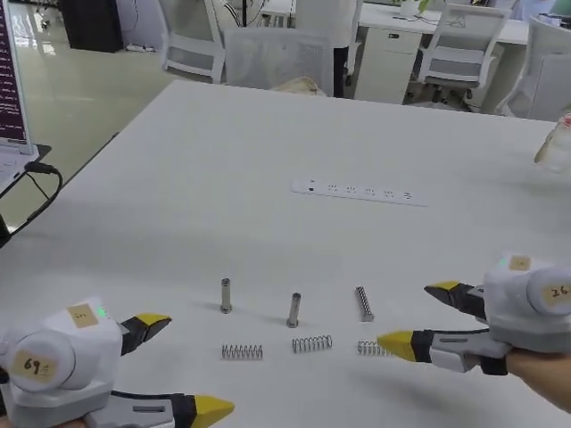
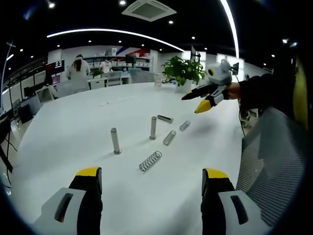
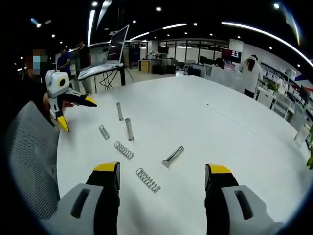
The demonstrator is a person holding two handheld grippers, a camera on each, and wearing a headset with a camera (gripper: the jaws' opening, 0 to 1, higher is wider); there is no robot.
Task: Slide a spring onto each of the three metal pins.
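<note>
Springs [image 1: 312,343] lie just at six o'clock of the pins [image 1: 293,309], probably light and squishy (pinch one softly at its middle), and the left gripper [image 1: 187,364] and right gripper [image 1: 417,315] gape wide, holding nothing.

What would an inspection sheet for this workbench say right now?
Surface: white table, bare around the parts.
Job's things: left pin and middle pin upright; right pin lying flat; left spring, middle spring, right spring loose, none on a pin.
Clutter: socket strip.
Grippers: left gripper and right gripper open, empty.
Cables: black cable beside the table's left edge.
Surroundings: office chairs, desks.
</note>
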